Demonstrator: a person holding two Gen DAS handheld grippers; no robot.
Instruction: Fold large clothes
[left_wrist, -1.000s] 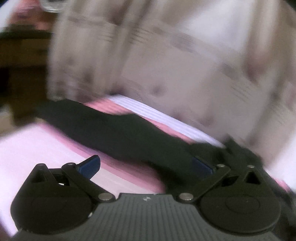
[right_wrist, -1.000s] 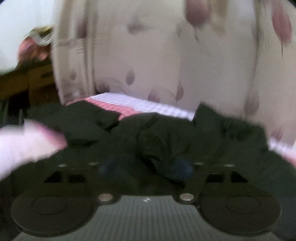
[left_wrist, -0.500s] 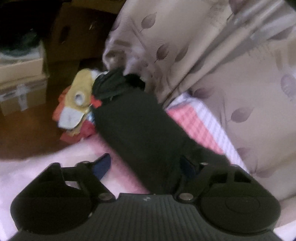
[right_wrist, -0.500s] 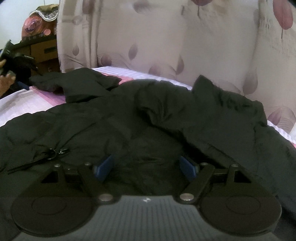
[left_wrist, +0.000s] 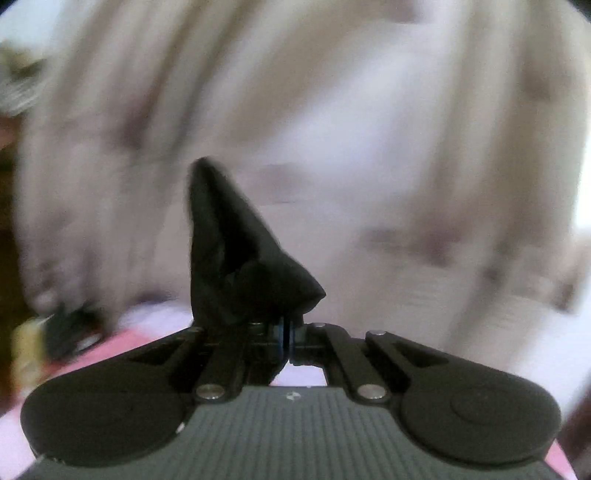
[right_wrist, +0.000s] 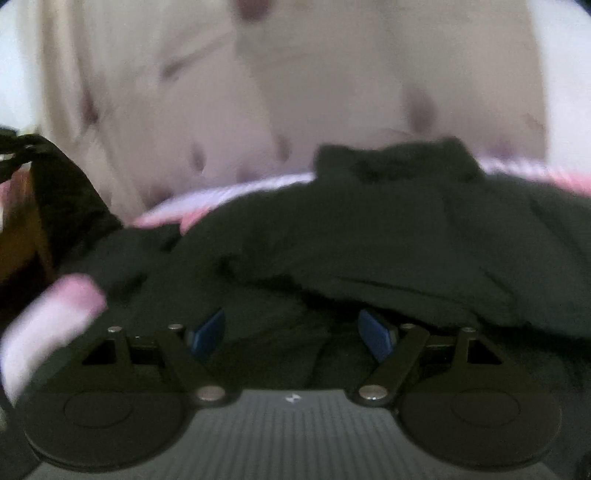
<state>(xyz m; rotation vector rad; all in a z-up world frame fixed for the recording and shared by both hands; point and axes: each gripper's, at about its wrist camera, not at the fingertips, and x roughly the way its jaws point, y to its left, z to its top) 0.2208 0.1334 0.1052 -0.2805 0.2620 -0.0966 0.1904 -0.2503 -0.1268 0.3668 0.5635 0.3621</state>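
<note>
**Left claw clamped on a coat corner, right claw apart over the body**

The left gripper (left_wrist: 286, 334) had just closed its jaws, and the blue pads met tight on a fold of the black coat (left_wrist: 236, 258). That pinched corner stood up in a peak ahead of the claw, against the blurred leaf-print curtain (left_wrist: 406, 129); probably a cuff or hem end, though the blur hid which. A grip at the very tip made sense: it would let the person carry one end across the coat without dragging the rest.

In the right wrist view the coat (right_wrist: 369, 236) lay heaped across the pink checked bed (right_wrist: 229, 192), with one dark strand rising at the far left toward what looked like the other gripper. The right gripper (right_wrist: 291, 334) hung low over the middle of the coat with its jaws wide apart, nothing between them and the pads (right_wrist: 375, 338) clear of cloth. Held there, it seemed ready either to pin the body down or to take a second corner. The fold itself looked barely begun, as the coat was rumpled, not squared.
</note>
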